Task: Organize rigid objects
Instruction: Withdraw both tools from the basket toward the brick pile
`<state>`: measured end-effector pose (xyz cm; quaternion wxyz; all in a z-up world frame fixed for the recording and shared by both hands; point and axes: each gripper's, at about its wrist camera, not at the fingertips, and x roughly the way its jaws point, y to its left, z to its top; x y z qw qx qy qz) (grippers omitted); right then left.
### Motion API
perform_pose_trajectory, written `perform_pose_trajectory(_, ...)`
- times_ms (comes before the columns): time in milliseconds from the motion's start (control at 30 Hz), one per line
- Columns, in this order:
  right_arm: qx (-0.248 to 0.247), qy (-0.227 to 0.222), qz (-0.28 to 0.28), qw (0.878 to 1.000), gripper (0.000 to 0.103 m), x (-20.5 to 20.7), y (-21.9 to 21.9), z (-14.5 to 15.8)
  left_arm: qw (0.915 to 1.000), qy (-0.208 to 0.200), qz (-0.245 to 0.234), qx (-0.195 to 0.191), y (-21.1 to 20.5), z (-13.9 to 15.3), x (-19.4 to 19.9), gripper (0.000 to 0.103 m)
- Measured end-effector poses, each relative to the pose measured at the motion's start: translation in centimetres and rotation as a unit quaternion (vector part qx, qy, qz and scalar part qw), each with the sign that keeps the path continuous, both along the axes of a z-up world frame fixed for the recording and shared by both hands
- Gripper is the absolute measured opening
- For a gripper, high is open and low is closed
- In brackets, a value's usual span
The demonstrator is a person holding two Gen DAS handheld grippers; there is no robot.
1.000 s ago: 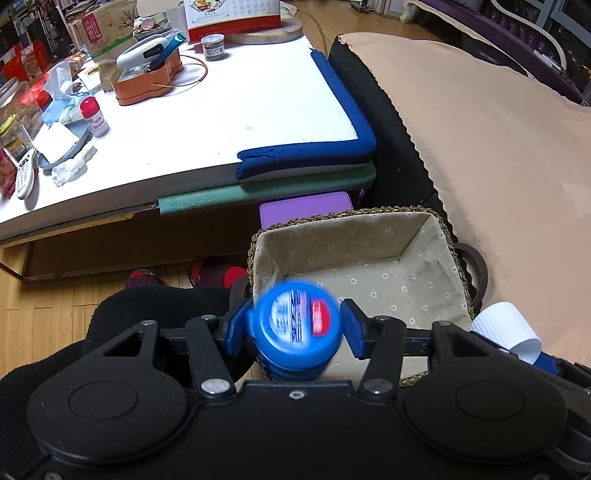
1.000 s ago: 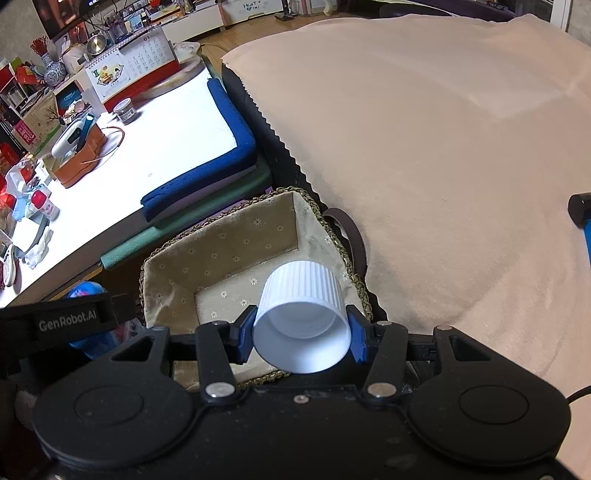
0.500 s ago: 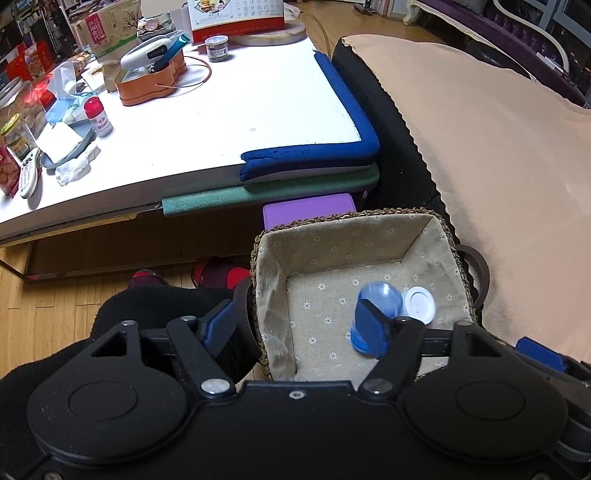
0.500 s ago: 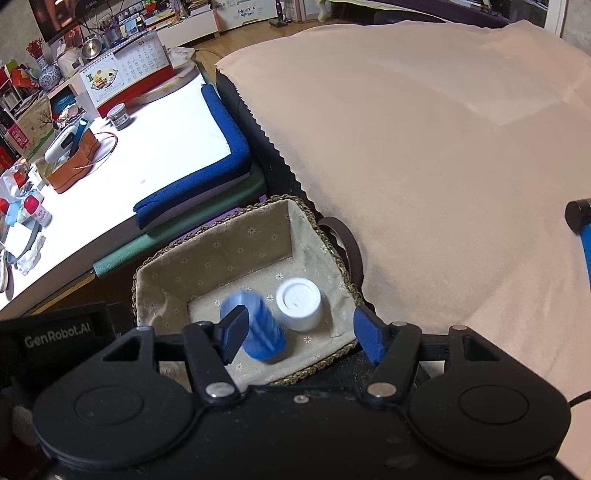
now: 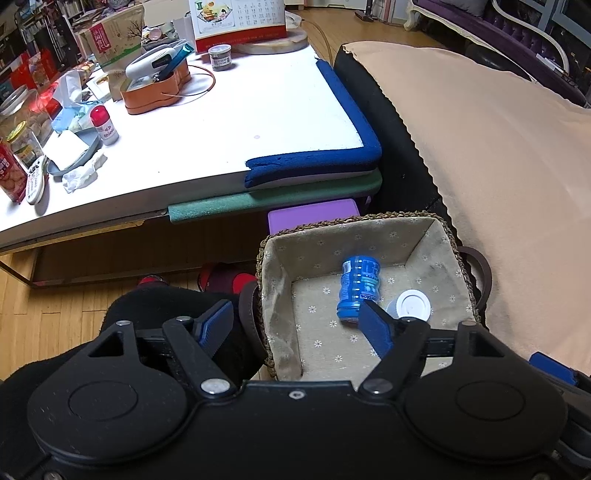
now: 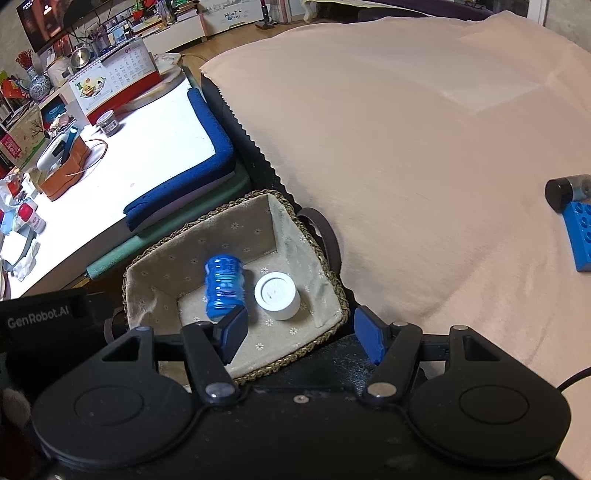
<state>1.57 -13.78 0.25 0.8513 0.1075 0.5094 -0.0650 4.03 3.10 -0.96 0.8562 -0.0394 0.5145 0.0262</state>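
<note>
Blue-padded left gripper [image 5: 297, 326] opening, empty, above basket [image 5: 391, 218]. Right gripper [image 6: 301, 332] apart, empty. Blue bottle [image 6: 224, 288] and white cup [image 6: 277, 295] lie inside basket.

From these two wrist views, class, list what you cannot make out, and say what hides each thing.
- Blue bottle: lower end hidden behind the left gripper's finger, left wrist view.
- White cup: partly behind the same finger there.
- Blue block: cut off by the right edge, right wrist view.
- Calendar: top cut off, print too small, left wrist view.
- Basket: near rim hidden by the gripper body.
</note>
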Motion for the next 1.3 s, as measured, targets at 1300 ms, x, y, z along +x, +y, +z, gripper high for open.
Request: perform_pose_trajectory(1300,-0.007,-0.002,-0.003,1.0,0.069,-1.9,-1.0,-0.1,0.9994,-0.027,-0.022,0.006,-0.4,0.6,-1.2,0.078)
